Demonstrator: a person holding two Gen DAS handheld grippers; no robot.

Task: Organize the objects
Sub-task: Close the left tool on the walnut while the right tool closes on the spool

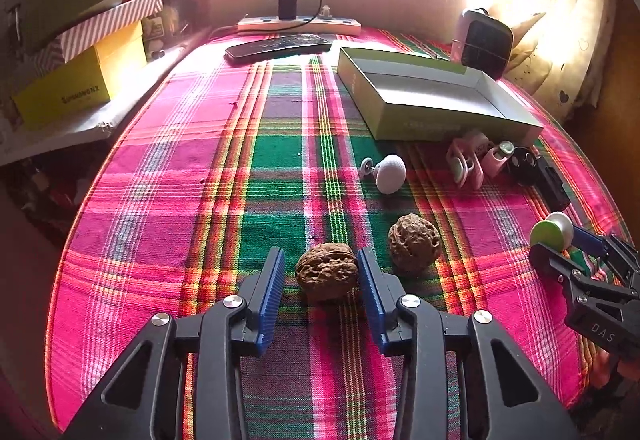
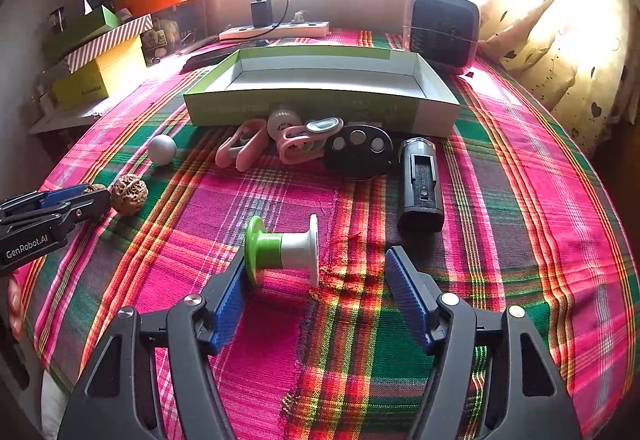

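Left gripper (image 1: 322,276) first: its blue pads bracket a walnut (image 1: 327,270) at lower centre, the right pad touching the shell, the left pad just clear, so not clamped yet. A second walnut (image 1: 415,242) sits just to its right. The right gripper (image 2: 316,276) stands released around a green-and-white spool (image 2: 283,248); the spool lies on its side, long axis running across the frame, hugging the left pad with a wide gap on the right. The open box (image 2: 320,108) waits up-frame, well apart, nearer the right hand.
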